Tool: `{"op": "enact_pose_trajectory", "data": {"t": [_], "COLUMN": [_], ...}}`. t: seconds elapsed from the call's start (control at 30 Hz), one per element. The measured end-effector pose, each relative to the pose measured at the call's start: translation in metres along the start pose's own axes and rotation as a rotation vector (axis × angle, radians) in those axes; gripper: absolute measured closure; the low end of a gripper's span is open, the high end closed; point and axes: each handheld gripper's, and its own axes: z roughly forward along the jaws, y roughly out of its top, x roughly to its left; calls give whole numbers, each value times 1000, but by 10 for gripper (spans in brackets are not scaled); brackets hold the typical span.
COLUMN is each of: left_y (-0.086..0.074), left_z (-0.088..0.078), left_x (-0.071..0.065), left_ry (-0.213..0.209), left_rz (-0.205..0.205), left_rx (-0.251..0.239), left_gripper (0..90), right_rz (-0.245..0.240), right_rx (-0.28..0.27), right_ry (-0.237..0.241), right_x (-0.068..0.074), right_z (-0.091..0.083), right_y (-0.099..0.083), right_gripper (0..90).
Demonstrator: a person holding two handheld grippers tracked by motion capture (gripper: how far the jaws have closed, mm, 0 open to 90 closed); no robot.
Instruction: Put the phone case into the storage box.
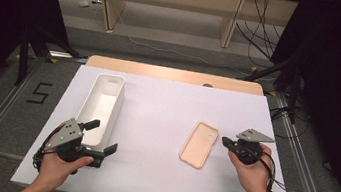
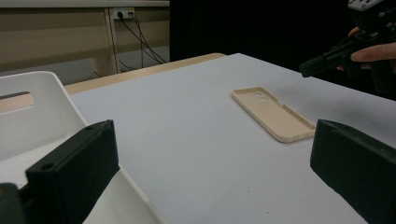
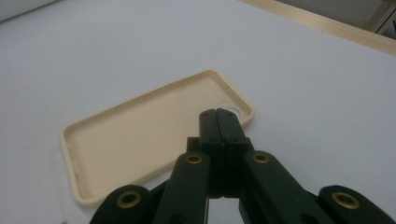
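— Phone case [image 1: 199,144] lying open side up on the white desk [image 1: 157,175], right of centre?
— Yes. Going left to right: left gripper [image 1: 103,137] hovering by the white bin [image 1: 100,109], fingers spread wide, gripping nothing; right gripper [image 1: 224,141] just beside the case, fingers pressed together, empty.

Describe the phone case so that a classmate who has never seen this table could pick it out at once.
Start at the white table. On its right half, left of the right tongs, lies the phone case. It is flat, beige and open side up, with a camera hole at its far end, unlike the tall white bin on the left.
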Motion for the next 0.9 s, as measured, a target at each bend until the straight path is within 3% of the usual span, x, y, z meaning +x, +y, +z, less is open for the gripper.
{"op": "enact_pose_trajectory", "data": {"t": [0.1,0.13,0.2,0.23,0.27,0.3,0.4,0.47,0.57,0.6,0.67,0.7,0.77,0.83,0.9], "left_y": [0,0,0,0,0,0,0,0,0,0,-1,-1,0,0,0], "left_z": [0,0,1,1,1,0,1,0,0,1,1,1,1,0,0], "left_x": [0,0,0,0,0,0,-1,-1,-1,-1,-1,-1,-1,-1,-1], "left_ry": [-2,-4,-6,-6,-6,-6,-5,-6,-9,-10,-10,-11,-15,-10,-14], "left_rz": [-2,-6,-8,-8,-8,-4,-7,-4,-4,-9,-8,-9,3,-4,-4], "left_rx": [-2,-2,-1,-1,-1,-2,1,3,1,1,4,4,3,5,4], "left_gripper": [4,4,4,4,4,4,4,4,4,4,4,4,4,4,4], "right_rz": [-8,54,49,73,29,71,30,68,55,84,58,77,70,42,63], "right_rx": [14,37,49,71,60,88,105,134,155,173,172,181,174,166,181], "right_ry": [-3,15,16,18,8,8,-2,-1,-6,1,-4,-3,-12,-10,-6], "right_x": [-7,-6,-10,-9,-12,-10,-13,-12,-15,-15,-18,-17,-19,-21,-21], "right_z": [12,15,22,24,29,30,40,45,52,53,57,58,61,63,64], "right_y": [1,1,1,2,1,2,3,4,2,3,3,4,4,4,4], "right_gripper": [900,900,900,900,900,900,900,900,900,900,900,900,900,900,900]}}
